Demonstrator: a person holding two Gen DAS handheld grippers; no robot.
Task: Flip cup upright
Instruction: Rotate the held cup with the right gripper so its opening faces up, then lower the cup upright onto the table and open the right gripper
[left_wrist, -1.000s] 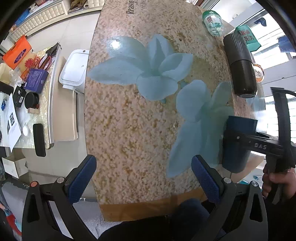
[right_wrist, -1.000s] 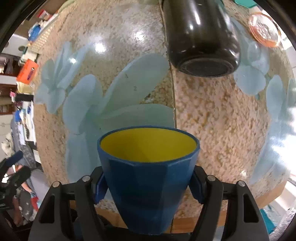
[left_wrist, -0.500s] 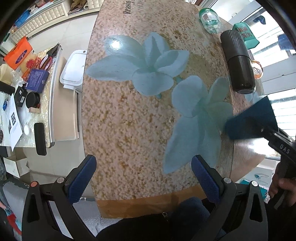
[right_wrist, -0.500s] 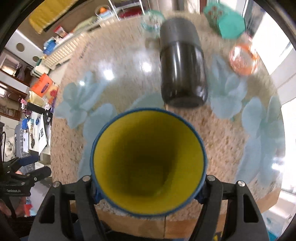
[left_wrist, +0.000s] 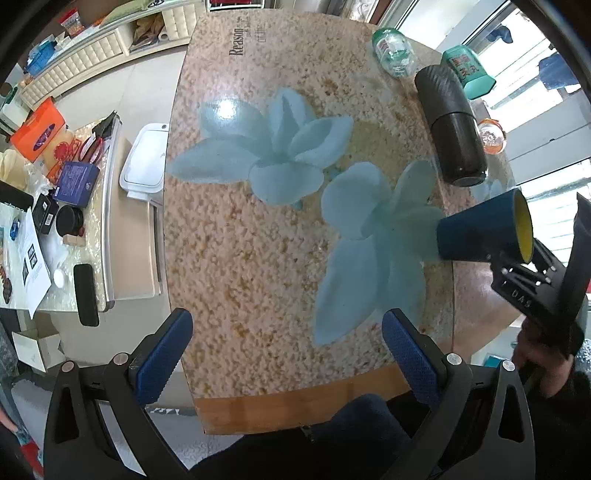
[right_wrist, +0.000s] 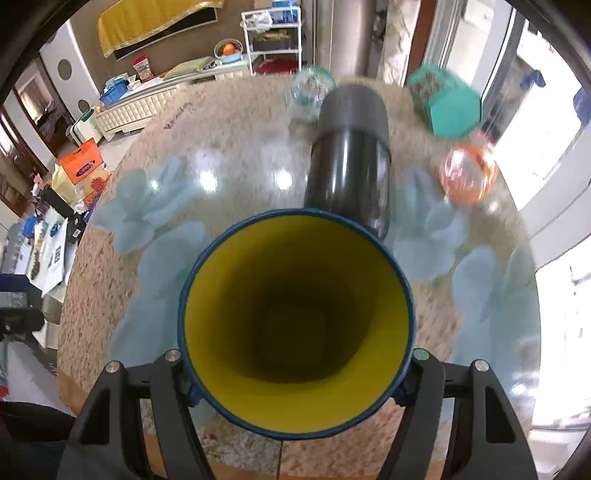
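Above the near edge of the round speckled tabletop printed with pale blue flowers (left_wrist: 258, 240), the left gripper (left_wrist: 286, 354) hovered with its two blue-padded fingers (left_wrist: 164, 354) spread wide apart and nothing between them. Farther right in the left wrist view, the dark blue plastic cup with a yellow inside (left_wrist: 484, 230) lay on its side in the air over the table's right edge, its base pointing toward the flowers and its yellow mouth turned toward the right gripper (left_wrist: 517, 269), whose black frame was held by a hand (left_wrist: 543, 365).

From the right wrist camera, the cup (right_wrist: 295, 321) filled the centre with its open mouth facing the lens, and the right gripper (right_wrist: 295, 373) was clamped on it, one black finger (right_wrist: 173, 373) pressed against each side of the cup's wall near the rim. Beyond the cup a black cylindrical flask (right_wrist: 351, 158) lay on its side on the table, with a clear plastic bottle (right_wrist: 312, 88) behind it, a teal box (right_wrist: 447, 101) to its right and an orange-tinted glass dish (right_wrist: 467, 175) near the right edge.
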